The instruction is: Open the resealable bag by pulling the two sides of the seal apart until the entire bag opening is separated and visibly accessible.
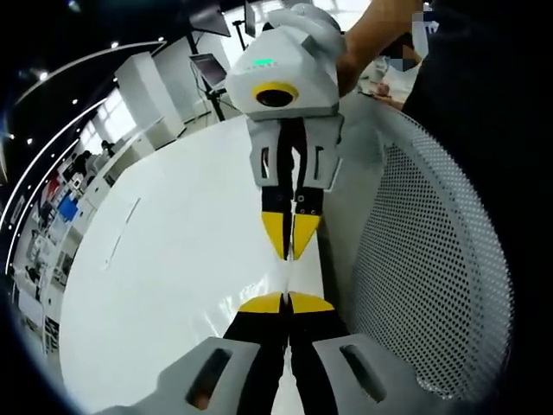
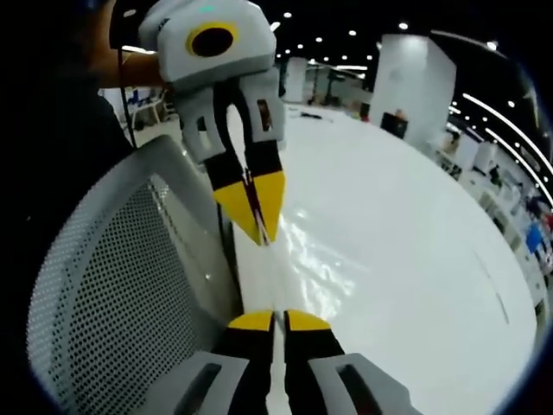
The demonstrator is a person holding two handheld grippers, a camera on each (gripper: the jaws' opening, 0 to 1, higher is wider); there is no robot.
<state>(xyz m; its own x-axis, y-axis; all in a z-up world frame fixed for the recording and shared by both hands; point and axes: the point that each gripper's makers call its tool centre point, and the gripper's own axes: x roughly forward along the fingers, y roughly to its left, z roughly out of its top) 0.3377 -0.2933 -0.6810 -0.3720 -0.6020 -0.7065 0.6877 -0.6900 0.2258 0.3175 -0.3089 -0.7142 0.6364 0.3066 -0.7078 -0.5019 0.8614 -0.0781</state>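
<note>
1. In the left gripper view my left tool [image 1: 286,300] rises from 6 o'clock with its yellow tips pressed together, pinching the near edge of the clear resealable bag [image 1: 291,275].
2. Straight ahead at 12 o'clock the right tool [image 1: 289,235] points back at me, tips also closed on the same bag edge; a hand [image 1: 367,39] holds it from 1 o'clock.
3. The bag is a thin transparent strip stretched between the two tools, above the edge of the white bench [image 1: 173,259] spreading toward 9 o'clock.
4. A white perforated chair back [image 1: 423,268] curves at 3 o'clock.
5. In the right gripper view my right tool [image 2: 278,320] is closed at 6 o'clock on the bag [image 2: 302,259], whose glossy film lies crinkled over the bench [image 2: 415,259].
6. The left tool [image 2: 256,212] comes in from 11 o'clock, tips shut on the bag.
7. The chair back [image 2: 121,285] is at 8 o'clock.
</note>
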